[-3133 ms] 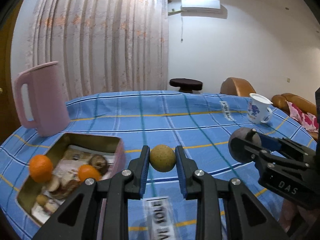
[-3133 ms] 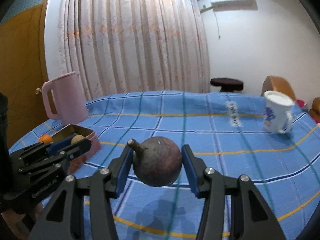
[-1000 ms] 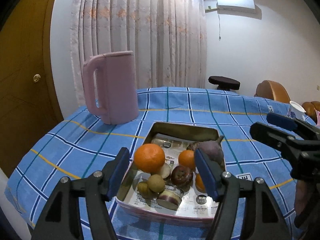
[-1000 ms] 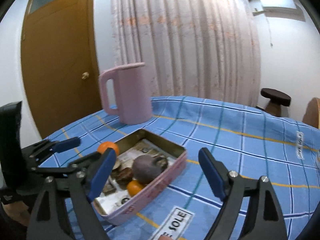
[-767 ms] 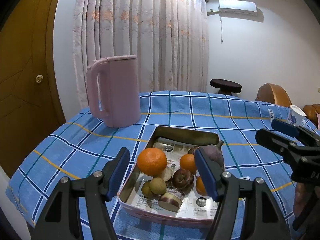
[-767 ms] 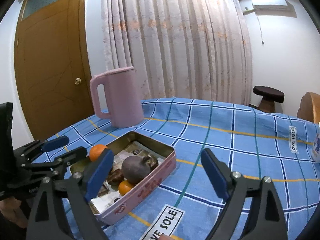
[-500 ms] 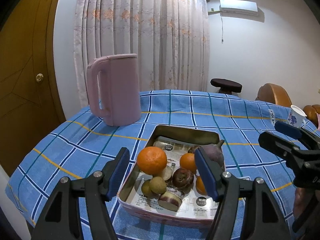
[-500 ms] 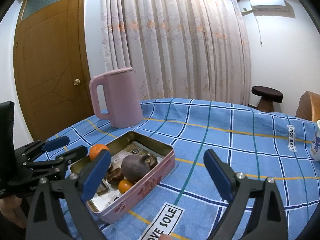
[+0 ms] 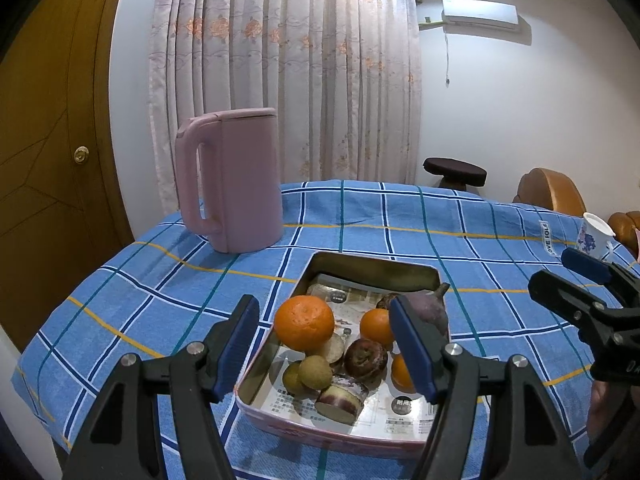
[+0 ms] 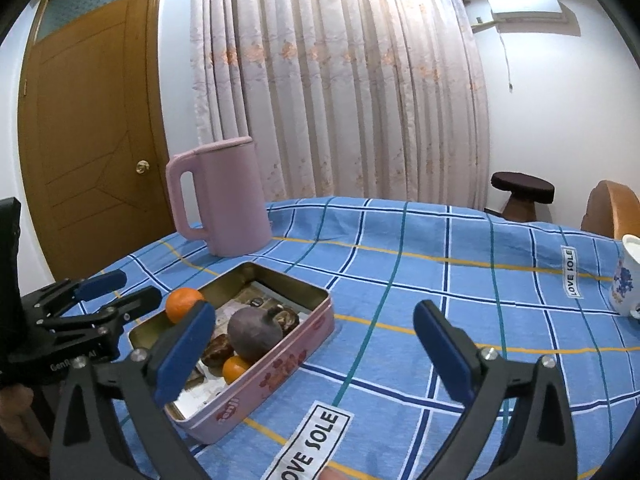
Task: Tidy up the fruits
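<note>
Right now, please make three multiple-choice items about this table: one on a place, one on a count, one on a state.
1. Where does the pink jug stand?
A. inside the tin
B. on the cloth beyond the tin
C. on the stool

2. How many oranges lie in the tin?
A. one
B. three
C. six

3. What state is the right gripper in?
A. open, empty
B. shut on the purple fruit
C. shut on an orange

Answers: 1 B, it stands behind the tin's far edge; 2 B, three orange fruits show; 3 A, nothing sits between its spread pads.

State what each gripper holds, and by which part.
Nothing. The left gripper and the right gripper are both open and empty; the fruits lie in the tin.
</note>
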Demonstrator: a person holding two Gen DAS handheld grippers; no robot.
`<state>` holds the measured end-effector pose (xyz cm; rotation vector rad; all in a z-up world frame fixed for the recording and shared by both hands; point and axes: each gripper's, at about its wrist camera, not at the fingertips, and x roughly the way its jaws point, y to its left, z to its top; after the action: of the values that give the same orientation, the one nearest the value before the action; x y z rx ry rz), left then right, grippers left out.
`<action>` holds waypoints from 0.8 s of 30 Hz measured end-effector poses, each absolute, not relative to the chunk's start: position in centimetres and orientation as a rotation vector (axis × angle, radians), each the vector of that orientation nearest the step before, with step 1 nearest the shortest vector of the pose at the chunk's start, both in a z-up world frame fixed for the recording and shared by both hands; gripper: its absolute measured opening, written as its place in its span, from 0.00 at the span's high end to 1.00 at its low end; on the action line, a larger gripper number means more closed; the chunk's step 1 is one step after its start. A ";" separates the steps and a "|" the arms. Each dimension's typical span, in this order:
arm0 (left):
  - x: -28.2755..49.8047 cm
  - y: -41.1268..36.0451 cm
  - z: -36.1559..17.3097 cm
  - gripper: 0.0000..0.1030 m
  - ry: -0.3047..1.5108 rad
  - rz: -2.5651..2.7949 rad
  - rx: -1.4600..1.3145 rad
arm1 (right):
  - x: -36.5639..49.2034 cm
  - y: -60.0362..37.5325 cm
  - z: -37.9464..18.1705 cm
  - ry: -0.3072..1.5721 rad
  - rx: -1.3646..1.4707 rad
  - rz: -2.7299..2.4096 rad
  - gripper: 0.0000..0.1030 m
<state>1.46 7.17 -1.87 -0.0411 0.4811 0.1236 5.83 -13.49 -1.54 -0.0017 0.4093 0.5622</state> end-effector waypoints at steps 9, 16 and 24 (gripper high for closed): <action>1.5 6.8 -1.8 0.33 0.492 0.124 -0.034 | 5.5 -14.3 -2.0 0.410 -0.002 0.548 0.01; 1.2 6.2 -1.7 0.33 0.488 0.104 -0.030 | 5.2 -15.2 -1.9 0.398 0.005 0.533 0.01; 1.4 5.5 -0.8 0.33 0.477 0.094 -0.026 | 4.5 -15.7 -1.4 0.373 -0.001 0.526 0.01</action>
<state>1.35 5.51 -0.82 -0.0261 0.4774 0.0935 4.54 -15.74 -1.41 -0.0007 0.3735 0.5263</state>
